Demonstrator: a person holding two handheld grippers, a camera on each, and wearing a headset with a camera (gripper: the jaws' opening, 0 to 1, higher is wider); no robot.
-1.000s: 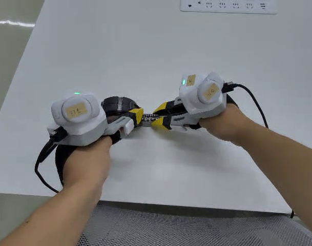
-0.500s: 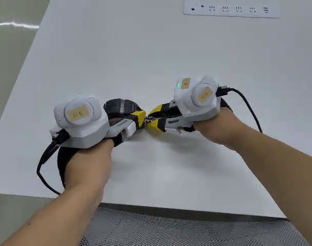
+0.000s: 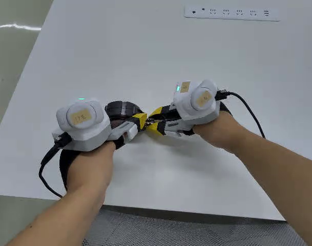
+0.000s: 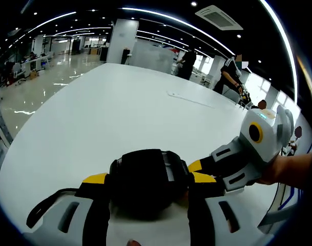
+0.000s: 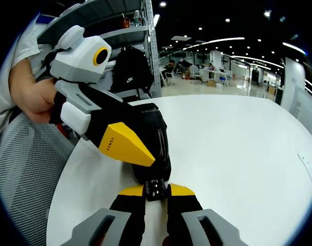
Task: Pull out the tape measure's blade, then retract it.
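A black tape measure (image 3: pixel 122 109) stands on the white table (image 3: pixel 145 51), with my left gripper (image 3: pixel 137 120) shut around its case. In the left gripper view the case (image 4: pixel 148 177) sits squeezed between the yellow-tipped fingers (image 4: pixel 96 179). My right gripper (image 3: pixel 154 124) meets it from the right, shut on the blade's end hook (image 5: pixel 156 188). A very short piece of blade shows between the hook and the case (image 5: pixel 154 136). The left gripper's yellow fingertip (image 5: pixel 126 146) lies along the case's side.
A white power strip (image 3: pixel 231 12) lies at the table's far edge. Black cables trail from both grippers, one on the right (image 3: pixel 250 113). The table's near edge (image 3: pixel 186 209) runs just under my forearms, with a mesh chair (image 5: pixel 22 169) below.
My right gripper has moved left toward the case, and the visible stretch of blade between the two grippers has grown shorter. The left gripper has kept its hold.
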